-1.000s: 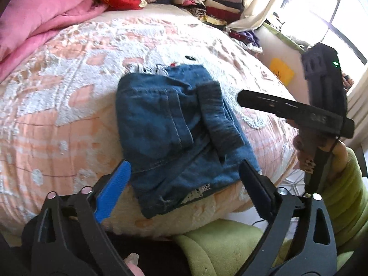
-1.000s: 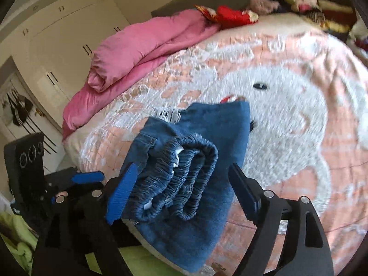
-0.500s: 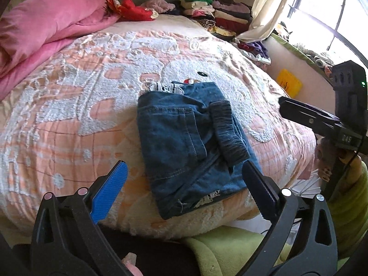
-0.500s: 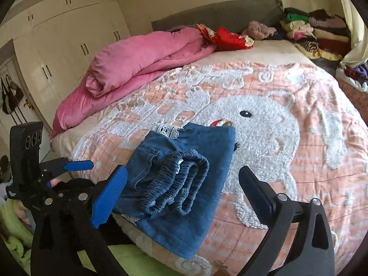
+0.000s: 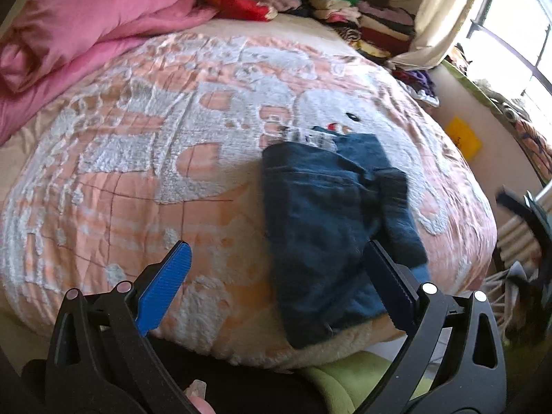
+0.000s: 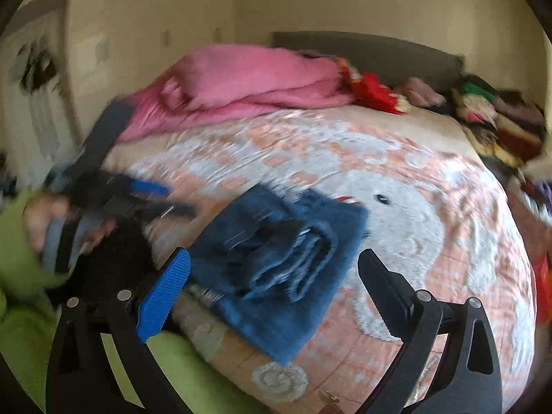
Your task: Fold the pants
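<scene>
The folded blue denim pants (image 5: 331, 220) lie on the bed near its front edge, elastic waistband on the right side. They also show in the right wrist view (image 6: 286, 255). My left gripper (image 5: 276, 286) is open and empty, hovering near the front edge, left of the pants. My right gripper (image 6: 272, 293) is open and empty, pulled back from the pants. The left gripper shows blurred at the left of the right wrist view (image 6: 138, 196), and part of the right one at the right edge of the left wrist view (image 5: 528, 214).
The bed has a peach and white cartoon blanket (image 5: 155, 158). A pink duvet (image 5: 86, 31) lies at the far left. Stacked folded clothes (image 5: 365, 24) sit at the head of the bed. A window (image 5: 510, 41) is at the right. My green sleeve (image 6: 20, 262) shows at the left.
Both grippers have drawn back from the folded pants, which stay where they were on the bed. The left gripper shifted left. The right view swung and is blurred.
</scene>
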Demonstrator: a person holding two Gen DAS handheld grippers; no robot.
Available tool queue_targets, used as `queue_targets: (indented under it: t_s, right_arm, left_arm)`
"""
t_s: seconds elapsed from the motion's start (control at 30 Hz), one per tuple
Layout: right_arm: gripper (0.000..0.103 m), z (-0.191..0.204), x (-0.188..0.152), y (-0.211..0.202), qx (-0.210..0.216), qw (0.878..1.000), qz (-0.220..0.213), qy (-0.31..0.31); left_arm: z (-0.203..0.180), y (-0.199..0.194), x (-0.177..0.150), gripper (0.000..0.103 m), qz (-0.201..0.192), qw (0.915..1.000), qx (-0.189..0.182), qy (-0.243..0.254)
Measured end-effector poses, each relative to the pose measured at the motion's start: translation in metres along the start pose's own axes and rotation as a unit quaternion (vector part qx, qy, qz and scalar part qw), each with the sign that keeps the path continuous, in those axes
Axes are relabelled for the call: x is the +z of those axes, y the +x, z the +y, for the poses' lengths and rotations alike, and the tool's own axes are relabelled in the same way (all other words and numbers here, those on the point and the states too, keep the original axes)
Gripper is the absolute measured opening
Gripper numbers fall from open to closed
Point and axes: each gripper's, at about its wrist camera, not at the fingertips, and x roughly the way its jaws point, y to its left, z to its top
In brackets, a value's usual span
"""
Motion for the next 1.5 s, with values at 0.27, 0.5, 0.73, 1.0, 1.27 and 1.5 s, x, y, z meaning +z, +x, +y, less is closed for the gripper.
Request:
queue_targets:
  t_s: [0.27, 0.5, 0.73, 1.0, 1.27, 1.5]
  right_arm:
    - [0.078, 0.058, -0.015, 0.036, 0.056, 0.992, 0.045, -0.105]
    - [0.052, 0.083, -0.017, 0.072, 0.056, 0.978, 0.067, -0.187]
    - [0.018, 0.09, -0.019, 0.108, 0.048, 0.968, 0.086, -0.23]
    - [0.008, 0.087, -0.026, 0.082, 0.126, 0.965, 0.104, -0.204]
    - [0.01, 0.086, -0.052, 0.105, 0.112, 0.97, 0.14, -0.165]
    - [0.031, 0.068, -0.033, 0.073, 0.125, 0.98, 0.107, -0.114]
  left_arm:
    - [-0.01, 0.029, 0.02, 0.065, 0.026, 0.9992, -0.026, 0.014]
    - [-0.022, 0.063, 0.034, 0.048, 0.052, 0.9976, -0.014, 0.045]
    - [-0.018, 0.081, 0.032, 0.049, 0.065, 0.997, -0.004, 0.04]
    - [-0.015, 0.084, 0.031, 0.053, 0.065, 0.9973, -0.011, 0.033]
    - [-0.017, 0.08, 0.028, 0.057, 0.057, 0.9977, -0.01, 0.035]
    - [-0.025, 0.063, 0.026, 0.064, 0.036, 0.9983, -0.009, 0.045]
